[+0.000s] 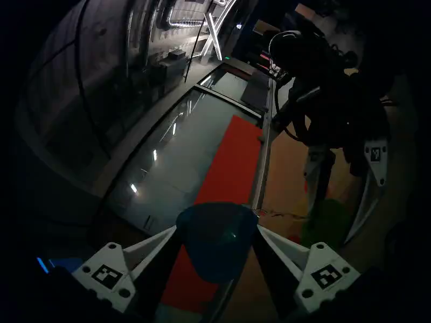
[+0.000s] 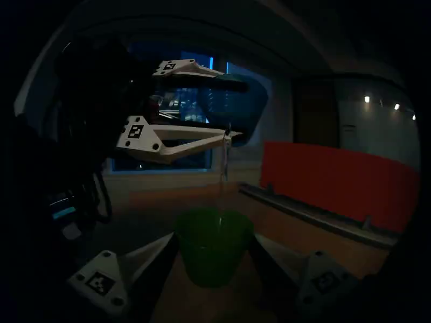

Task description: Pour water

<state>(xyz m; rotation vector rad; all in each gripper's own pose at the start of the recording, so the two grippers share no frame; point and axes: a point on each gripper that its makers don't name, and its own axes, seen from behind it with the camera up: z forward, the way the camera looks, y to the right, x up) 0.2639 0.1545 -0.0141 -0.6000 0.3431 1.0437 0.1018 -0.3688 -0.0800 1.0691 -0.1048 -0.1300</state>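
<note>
because the room is so dim, the person's hands and the gear behind each gripper read only as dark shapes. the left gripper (image 1: 216, 229) clamps a blue cup (image 1: 218, 242) between both fingers. in the right gripper view that cup lies tipped on its side, up high, and a thin stream of water (image 2: 225, 161) falls from its rim towards the green cup (image 2: 214, 245). the right gripper (image 2: 213, 235) squeezes the green cup upright. whether it rests on the brown surface (image 2: 301, 231) is hidden, and its water level is too dark to tell. a red panel (image 1: 231, 161) lies beside a glass pane (image 1: 172, 161).
</note>
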